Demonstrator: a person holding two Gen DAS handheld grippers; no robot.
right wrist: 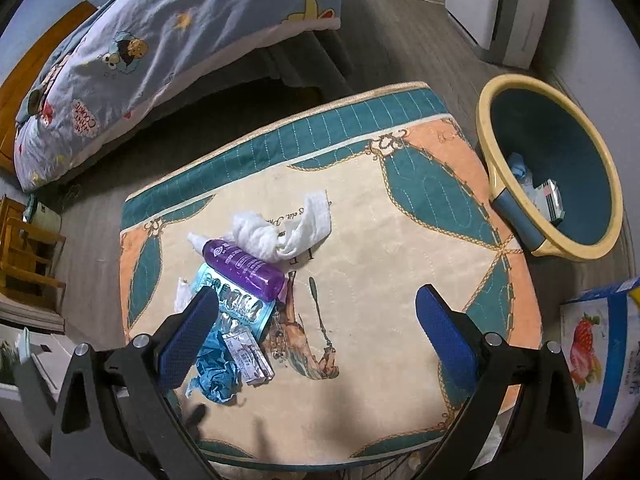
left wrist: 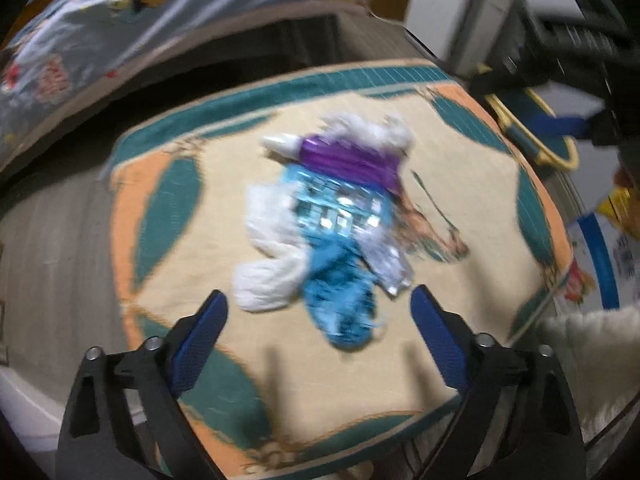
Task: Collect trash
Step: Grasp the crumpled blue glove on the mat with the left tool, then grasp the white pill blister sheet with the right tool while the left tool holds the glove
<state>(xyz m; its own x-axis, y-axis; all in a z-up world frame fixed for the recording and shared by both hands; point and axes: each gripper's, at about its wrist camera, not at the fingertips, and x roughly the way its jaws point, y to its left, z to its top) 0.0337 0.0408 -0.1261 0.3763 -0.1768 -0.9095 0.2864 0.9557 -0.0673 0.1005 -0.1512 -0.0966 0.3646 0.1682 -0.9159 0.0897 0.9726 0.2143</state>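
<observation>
Right wrist view shows the trash heaped on the left half of a quilted mat point(right wrist: 400, 208): from left to right, a small white scrap point(right wrist: 183, 294), a crumpled teal wrapper point(right wrist: 216, 376), a teal blister pack point(right wrist: 236, 304), a small foil sachet point(right wrist: 248, 354), a purple bottle point(right wrist: 244, 266) and a wadded white tissue point(right wrist: 280, 228). Further right, beside the mat, a bin point(right wrist: 496, 184) already holds some scraps. The wrapper and tissue look light and soft, best pinched at a raised fold; the bottle looks stiff, smooth and likely to roll, so across its middle suits; the blister pack is thin and flat, awkward unless taken by an edge. The right gripper point(right wrist: 316, 312) stands released, nothing between its jaws. The left gripper point(left wrist: 320, 304) is likewise wide, straddling the teal wrapper point(left wrist: 344, 300) without pressing it. Print on the bottle and sachet is too small to read; the bedding point(right wrist: 132, 52) bears "COOKIE".
</observation>
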